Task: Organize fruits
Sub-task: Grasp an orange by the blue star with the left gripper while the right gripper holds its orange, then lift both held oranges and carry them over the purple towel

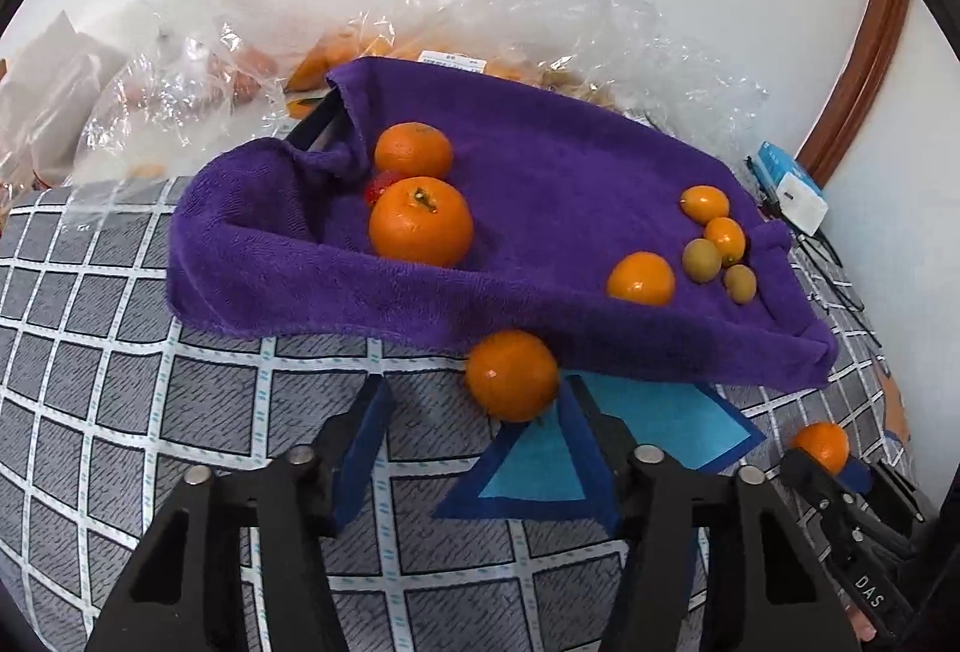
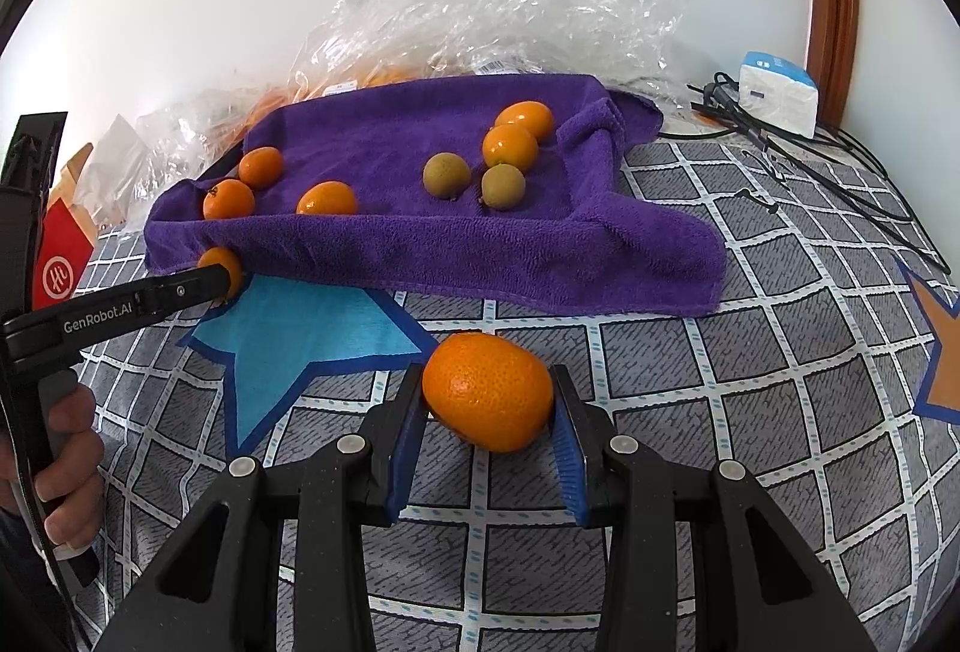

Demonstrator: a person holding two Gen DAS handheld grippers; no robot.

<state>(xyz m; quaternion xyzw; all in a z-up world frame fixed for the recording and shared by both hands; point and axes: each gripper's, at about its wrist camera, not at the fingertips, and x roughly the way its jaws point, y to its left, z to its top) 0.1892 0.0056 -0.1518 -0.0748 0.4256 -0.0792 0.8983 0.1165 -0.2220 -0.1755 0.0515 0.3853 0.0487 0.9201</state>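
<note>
- Checked cover (image 2: 750, 412): lies under the towel and spreads out on all sides of it.
- Towel (image 2: 480, 256): purple, rumpled, its edges turned up.
- Clear bags (image 2: 510, 9): piled behind the towel, against the wall.
- Blue star (image 2: 300, 328): a patch on the cover, partly tucked under the towel's front edge.
- Right gripper (image 2: 487, 406): clamped on a big mandarin (image 2: 480, 376), in front of the towel, over the cover.
- Left gripper (image 1: 474, 391): jaws apart, at the towel's front edge; a loose mandarin (image 1: 512, 374) lies at its tips against the right finger, with a gap to the left finger.
- Three mandarins (image 2: 327, 197): on the towel's left half.
- Two small orange fruits (image 2: 510, 146): on the towel's right half, towards the back.
- Two green-brown fruits (image 2: 446, 175): on the towel, just in front of those.
</note>
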